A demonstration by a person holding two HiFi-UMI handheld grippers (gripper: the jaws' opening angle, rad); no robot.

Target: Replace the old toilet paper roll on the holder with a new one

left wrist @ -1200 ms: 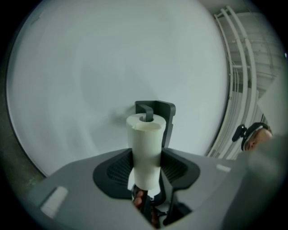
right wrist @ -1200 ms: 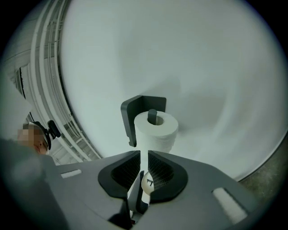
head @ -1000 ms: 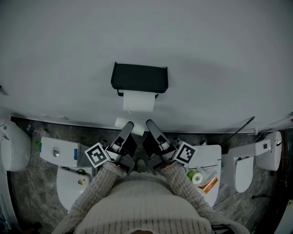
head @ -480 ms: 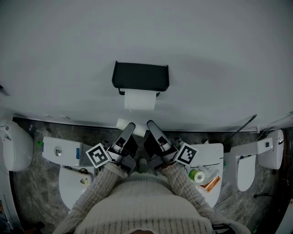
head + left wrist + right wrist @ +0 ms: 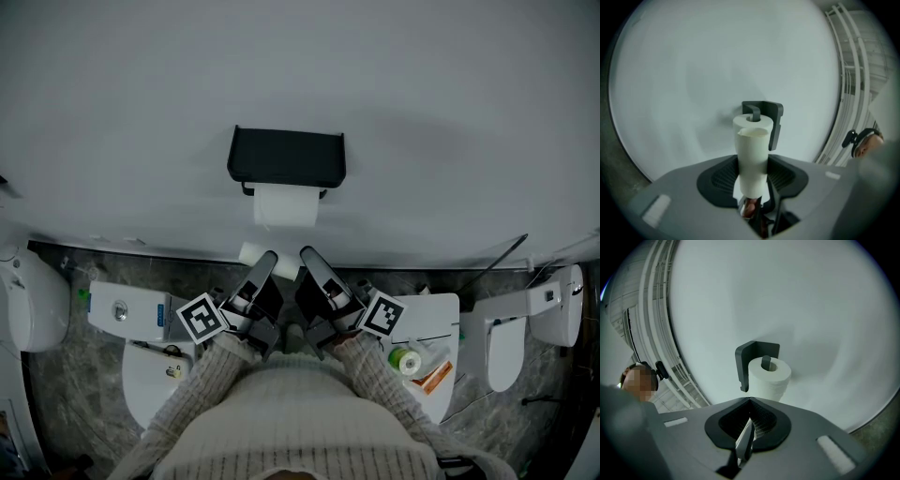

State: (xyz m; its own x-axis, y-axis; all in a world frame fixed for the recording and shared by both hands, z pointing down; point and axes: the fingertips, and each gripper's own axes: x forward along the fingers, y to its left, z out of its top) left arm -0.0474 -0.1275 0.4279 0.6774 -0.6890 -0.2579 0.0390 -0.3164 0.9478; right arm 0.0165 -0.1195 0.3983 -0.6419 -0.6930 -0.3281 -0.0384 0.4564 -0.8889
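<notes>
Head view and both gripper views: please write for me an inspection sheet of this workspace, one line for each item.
Surface: white wall above a grey marbled floor.
Job's things: black holder on the wall with the old roll hanging on it; new roll in the left gripper.
Clutter: green tape roll and orange packet on a white fixture at the right.
Grippers: left gripper closed on the new roll; right gripper shut and empty.
Cables: nothing clearly seen.
Surroundings: toilet at the far left, white rack to the side.
</notes>
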